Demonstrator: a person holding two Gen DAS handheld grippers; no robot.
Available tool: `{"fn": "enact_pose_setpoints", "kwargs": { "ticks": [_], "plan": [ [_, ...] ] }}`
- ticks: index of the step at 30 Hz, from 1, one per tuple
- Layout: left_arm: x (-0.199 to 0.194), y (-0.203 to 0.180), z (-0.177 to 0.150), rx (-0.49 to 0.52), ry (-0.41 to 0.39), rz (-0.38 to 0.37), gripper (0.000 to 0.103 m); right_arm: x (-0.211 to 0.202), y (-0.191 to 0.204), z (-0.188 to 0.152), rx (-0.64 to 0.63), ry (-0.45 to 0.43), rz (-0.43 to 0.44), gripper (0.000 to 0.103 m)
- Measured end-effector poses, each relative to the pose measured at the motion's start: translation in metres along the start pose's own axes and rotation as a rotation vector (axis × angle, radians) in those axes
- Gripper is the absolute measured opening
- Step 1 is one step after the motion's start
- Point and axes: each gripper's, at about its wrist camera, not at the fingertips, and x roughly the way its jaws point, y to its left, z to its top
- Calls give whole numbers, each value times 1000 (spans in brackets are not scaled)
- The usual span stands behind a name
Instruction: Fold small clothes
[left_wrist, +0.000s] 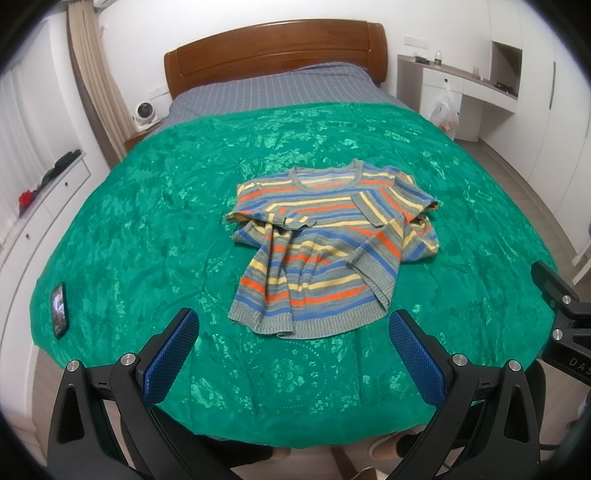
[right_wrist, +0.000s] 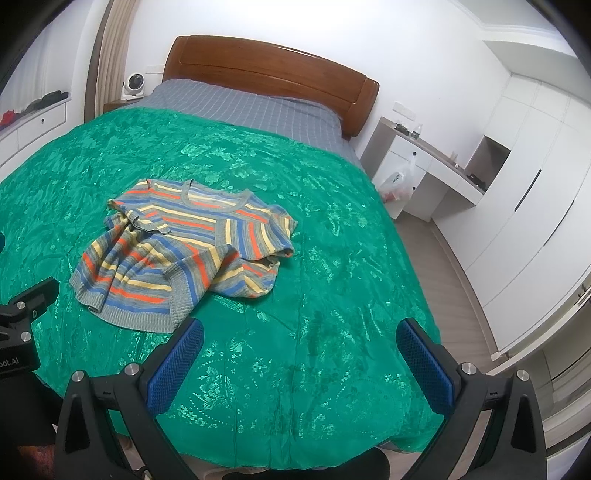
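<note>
A small striped knit sweater (left_wrist: 325, 240), in grey, blue, orange and yellow, lies crumpled on the green bedspread (left_wrist: 147, 221), collar toward the headboard, sleeves folded over its body. My left gripper (left_wrist: 293, 321) hovers open just short of the sweater's hem, with nothing between its blue pads. In the right wrist view the same sweater (right_wrist: 184, 251) lies up and to the left. My right gripper (right_wrist: 299, 334) is open over bare green bedspread (right_wrist: 332, 258), to the right of the hem and holding nothing.
A black phone (left_wrist: 59, 310) lies near the bed's left edge. The wooden headboard (left_wrist: 273, 48) is at the far end. A white desk (left_wrist: 461, 85) with a plastic bag and white wardrobes (right_wrist: 535, 203) stand to the right, white drawers (left_wrist: 44, 206) to the left.
</note>
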Motion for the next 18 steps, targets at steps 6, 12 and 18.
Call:
{"fn": "enact_pose_setpoints", "kwargs": {
  "ticks": [6, 12, 18],
  "plan": [
    [1, 0, 0, 0, 0, -3, 103, 0, 2, 1, -6, -2, 0, 103],
    [2, -1, 0, -1, 2, -3, 103, 0, 4, 2, -14, -1, 1, 103],
    [12, 13, 0, 2, 15, -33, 103, 10, -3, 2, -5, 0, 50, 103]
  ]
}}
